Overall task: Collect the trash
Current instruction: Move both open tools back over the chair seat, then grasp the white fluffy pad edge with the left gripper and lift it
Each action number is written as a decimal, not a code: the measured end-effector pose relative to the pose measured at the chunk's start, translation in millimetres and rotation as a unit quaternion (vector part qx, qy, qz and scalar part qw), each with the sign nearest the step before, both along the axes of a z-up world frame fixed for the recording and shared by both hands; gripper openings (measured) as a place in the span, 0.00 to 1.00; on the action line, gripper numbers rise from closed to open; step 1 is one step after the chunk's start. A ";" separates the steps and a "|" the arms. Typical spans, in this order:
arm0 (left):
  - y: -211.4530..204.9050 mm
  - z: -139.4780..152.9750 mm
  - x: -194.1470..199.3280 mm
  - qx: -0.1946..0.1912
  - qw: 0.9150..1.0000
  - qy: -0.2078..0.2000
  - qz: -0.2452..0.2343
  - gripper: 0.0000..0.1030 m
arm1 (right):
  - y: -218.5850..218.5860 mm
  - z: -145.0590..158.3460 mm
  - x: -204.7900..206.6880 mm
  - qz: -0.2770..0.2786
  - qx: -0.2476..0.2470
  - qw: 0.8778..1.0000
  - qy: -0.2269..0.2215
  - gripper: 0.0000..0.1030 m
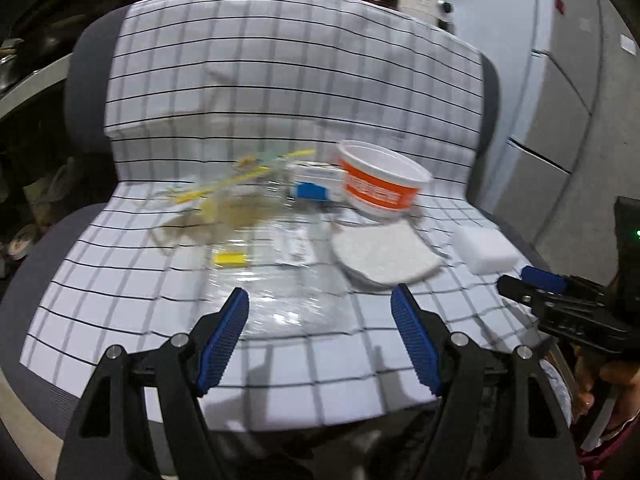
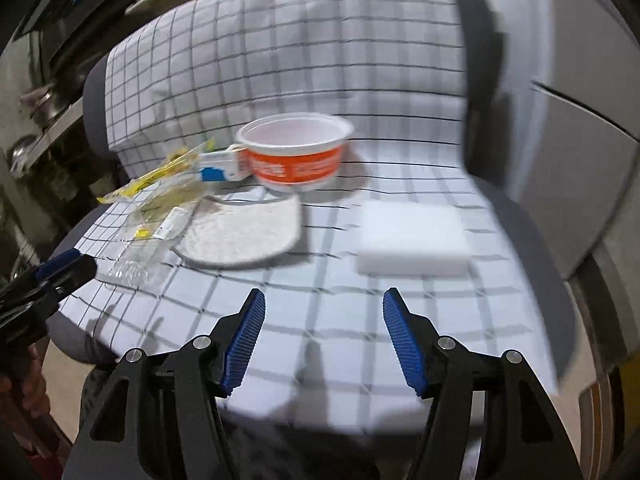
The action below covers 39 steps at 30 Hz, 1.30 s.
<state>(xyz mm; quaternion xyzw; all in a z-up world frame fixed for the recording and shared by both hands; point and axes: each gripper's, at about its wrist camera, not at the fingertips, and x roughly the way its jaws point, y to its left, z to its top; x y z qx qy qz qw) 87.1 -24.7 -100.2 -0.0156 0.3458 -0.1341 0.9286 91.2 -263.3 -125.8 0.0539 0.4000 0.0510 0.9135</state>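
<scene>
orange bowl (image 2: 295, 156) upright, inside bare

On the cloth (image 2: 400, 320) draped over the chair seat, a cup (image 2: 294, 156) is set behind a lid (image 2: 240, 236) — wrappers (image 2: 160, 184) to their left, a block (image 2: 412, 244) to the right.
</scene>
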 end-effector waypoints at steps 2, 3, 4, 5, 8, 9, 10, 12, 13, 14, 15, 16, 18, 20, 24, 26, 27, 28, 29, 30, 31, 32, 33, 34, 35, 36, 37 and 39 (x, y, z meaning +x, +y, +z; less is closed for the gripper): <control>6.2 -1.0 4.6 0.003 1.000 0.001 0.006 0.69 | 8.4 -6.6 15.1 0.005 0.004 1.000 0.007 0.56; 7.0 -1.8 6.9 0.004 1.000 0.002 0.007 0.69 | 12.8 -9.9 23.1 0.007 0.004 1.000 0.009 0.52; 9.5 -3.7 8.8 0.006 1.000 0.004 0.009 0.69 | 16.3 -13.3 28.9 0.008 0.001 1.000 0.012 0.44; 10.9 -5.5 10.5 0.005 1.000 0.006 0.010 0.69 | 20.1 -17.8 37.4 0.009 -0.002 1.000 0.018 0.39; 12.3 -11.9 14.2 0.004 1.000 0.016 0.007 0.69 | 21.4 -29.2 53.3 0.002 0.004 0.999 0.040 0.37; 11.9 -14.0 15.2 0.005 1.000 0.018 0.005 0.69 | 21.0 -33.1 58.1 -0.002 0.009 0.999 0.048 0.37; 11.4 -15.4 14.5 0.005 1.000 0.019 0.004 0.69 | 20.2 -35.9 61.2 -0.004 0.015 0.998 0.054 0.37; 10.1 -16.9 14.3 0.005 1.000 0.020 0.000 0.69 | 20.1 -39.7 64.8 -0.003 0.028 0.998 0.061 0.29; 9.2 -16.9 14.0 0.006 1.000 0.020 -0.002 0.69 | 20.1 -39.8 64.0 0.001 0.032 0.998 0.061 0.10; 8.4 -16.5 13.4 0.006 1.000 0.019 -0.003 0.69 | 20.4 -37.5 60.6 0.008 0.034 0.998 0.056 0.05; 7.5 -15.7 12.5 0.007 1.000 0.018 -0.005 0.69 | 20.4 -34.1 55.6 0.015 0.033 0.998 0.049 0.04; 6.4 -14.8 11.8 0.008 1.000 0.016 -0.006 0.69 | 20.7 -31.2 51.8 0.021 0.031 0.998 0.045 0.04; 3.5 -13.3 10.2 0.008 1.000 0.015 -0.010 0.69 | 20.2 -21.3 37.9 0.039 0.025 0.998 0.031 0.04; -0.5 -11.2 7.5 0.008 1.000 0.012 -0.014 0.69 | 15.6 -11.3 22.2 0.051 0.014 0.998 0.018 0.04; -11.7 -8.1 1.3 0.010 0.999 0.011 -0.030 0.69 | -2.2 4.4 -9.9 0.077 0.021 0.997 0.014 0.04; -21.2 -7.8 -3.3 0.014 0.999 0.011 -0.044 0.69 | -9.1 7.2 -20.7 0.086 0.013 0.996 0.022 0.04; -24.7 -8.1 -4.9 0.015 0.999 0.011 -0.050 0.69 | -10.9 6.7 -23.4 0.091 0.007 0.995 0.030 0.04; -30.4 -8.7 -7.2 0.016 0.998 0.012 -0.058 0.69 | -11.6 4.4 -25.9 0.098 -0.002 0.994 0.041 0.08; -36.6 -9.6 -9.2 0.016 0.998 0.014 -0.067 0.69 | -12.1 2.8 -28.8 0.093 -0.028 0.994 0.041 0.14; -41.3 -10.6 -10.4 0.016 0.997 0.016 -0.075 0.69 | -12.9 2.4 -31.6 0.083 -0.046 0.995 0.035 0.23; -50.4 -12.5 -11.8 0.017 0.996 0.021 -0.090 0.69 | -14.7 3.0 -34.0 0.072 -0.058 0.995 0.027 0.44; -56.0 -14.0 -12.3 0.019 0.995 0.023 -0.099 0.69 | -18.8 5.3 -37.6 0.065 -0.051 0.996 0.016 0.56; -65.7 -17.3 -12.8 0.021 0.993 0.028 -0.115 0.70 | -23.5 7.6 -40.0 0.060 -0.038 0.997 0.010 0.57; -72.2 -20.5 -12.3 0.023 0.991 0.034 -0.125 0.70 | -27.8 10.1 -42.1 0.053 -0.028 0.998 0.005 0.57; -79.3 -24.2 -11.1 0.024 0.990 0.042 -0.135 0.72 | -32.8 12.7 -43.8 0.042 -0.023 0.999 -0.002 0.57; -86.5 -28.4 -9.3 0.024 0.988 0.048 -0.147 0.72 | -37.8 14.7 -45.6 0.029 -0.021 0.999 -0.010 0.57; -95.8 -34.1 -6.3 0.026 0.986 0.058 -0.157 0.72 | -44.3 17.0 -46.9 0.014 -0.015 1.000 -0.016 0.57; -109.7 -43.1 -1.1 0.037 0.983 0.069 -0.168 0.72 | -56.2 19.7 -48.3 -0.002 0.004 1.000 -0.023 0.57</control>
